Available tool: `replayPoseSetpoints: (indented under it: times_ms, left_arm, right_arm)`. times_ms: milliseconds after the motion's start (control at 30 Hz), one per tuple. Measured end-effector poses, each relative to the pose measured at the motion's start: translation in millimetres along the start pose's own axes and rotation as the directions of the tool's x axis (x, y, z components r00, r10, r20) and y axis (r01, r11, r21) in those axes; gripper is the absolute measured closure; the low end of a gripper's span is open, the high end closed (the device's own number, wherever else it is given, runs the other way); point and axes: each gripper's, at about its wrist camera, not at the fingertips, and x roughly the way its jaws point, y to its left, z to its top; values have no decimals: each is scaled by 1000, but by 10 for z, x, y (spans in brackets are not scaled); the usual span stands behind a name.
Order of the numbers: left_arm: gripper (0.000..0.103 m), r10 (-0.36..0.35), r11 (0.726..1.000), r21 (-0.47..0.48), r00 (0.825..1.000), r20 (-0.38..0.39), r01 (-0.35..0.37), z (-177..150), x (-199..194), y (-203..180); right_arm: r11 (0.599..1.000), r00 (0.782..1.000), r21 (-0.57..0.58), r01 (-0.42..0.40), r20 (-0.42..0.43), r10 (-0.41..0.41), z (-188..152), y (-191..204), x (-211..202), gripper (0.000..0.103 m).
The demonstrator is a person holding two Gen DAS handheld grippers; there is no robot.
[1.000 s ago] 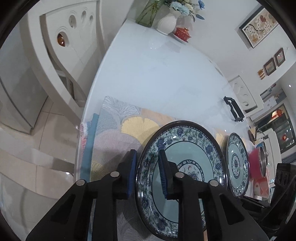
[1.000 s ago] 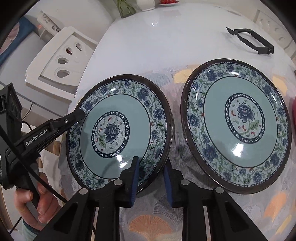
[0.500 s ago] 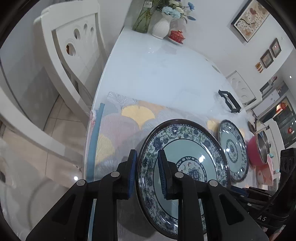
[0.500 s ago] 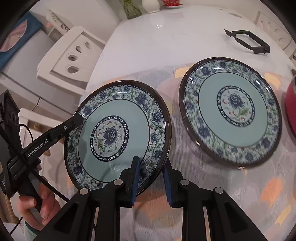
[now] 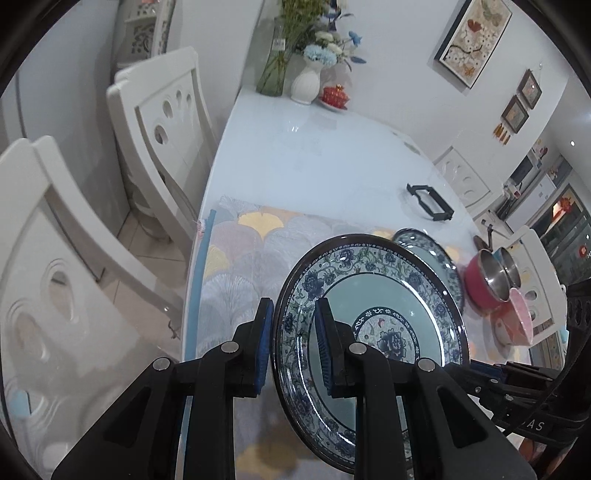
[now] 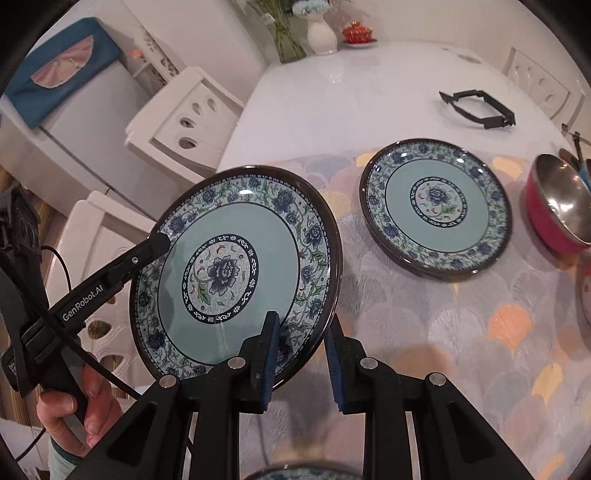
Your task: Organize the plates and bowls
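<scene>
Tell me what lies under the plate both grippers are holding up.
Under the lifted plate, the patterned placemat shows at its right edge, apparently bare. The plate itself hides the mat directly beneath it. The second plate sits apart, to the right.

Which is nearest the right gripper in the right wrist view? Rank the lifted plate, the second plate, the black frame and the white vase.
1. lifted plate, its rim between the right gripper jaws
2. second plate, right on the mat
3. black frame, beyond it
4. white vase, far end

Left gripper [image 5: 293, 341] and right gripper [image 6: 300, 360] — both clamped, lifted, fingers pointing forward
</scene>
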Motion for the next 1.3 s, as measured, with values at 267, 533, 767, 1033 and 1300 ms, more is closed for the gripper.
replayPoseSetpoints:
  times_ms: [267,533,767,1033,1300]
  left_arm:
    - [84,-4,1000,-17,999,54,5,-252,-449,-160]
    - [84,9,1000,-23,998,70,-8,-605,-772,-379]
    - [83,18,999,-29,998,59,-16,-960,-938,-575]
    - [83,16,999,-31,1000,25,-15,-1477,-1085,-807]
    - [84,6,998,-58,999,-34,-8,-1932,-1090,-872]
  right_arm:
    - [999,999,-41,1,54,1,-306,126,-444,80]
    - [998,998,-54,-13,64,16,-712,54,-767,80]
    - [998,998,-61,-10,64,14,-1087,-56,-1006,80]
    - [999,999,-42,5,35,-3,-1568,-243,-1182,79]
    - [999,999,-27,25,-36,-26,-2021,-401,-1157,79]
